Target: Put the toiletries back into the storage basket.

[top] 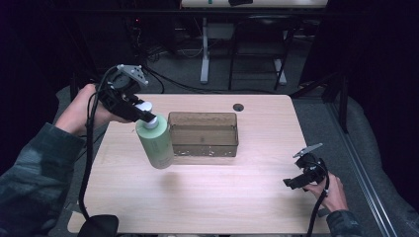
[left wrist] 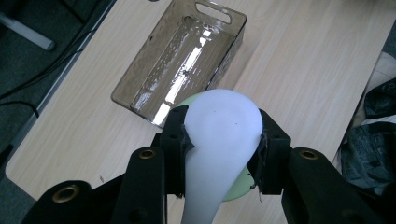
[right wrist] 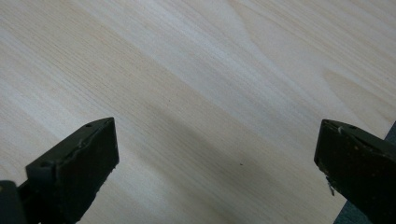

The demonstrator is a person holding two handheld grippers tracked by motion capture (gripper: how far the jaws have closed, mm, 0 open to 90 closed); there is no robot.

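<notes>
— Two things matter on the table (top: 207, 197): why is the bin (top: 203, 134) set at the middle?

— It is kept within reach, so the bottle (top: 155, 143) can probably be lowered in. The bottle is held off the table, just left of the bin, tilted.

— How is it gripped?

— Its white pump head (left wrist: 222, 135) is clamped by the left gripper (top: 143, 114). The right gripper (top: 296, 181) is held wide open over bare wood, nothing between its jaws.

— What is hidden?

— The bottle's body is mostly covered by the pump in the left gripper view.

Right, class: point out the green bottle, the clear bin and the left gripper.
green bottle (top: 156, 145), high view, on its body.
clear bin (left wrist: 140, 70), left gripper view, on its long wall.
left gripper (left wrist: 219, 140), left gripper view, between its fingertips.
</notes>
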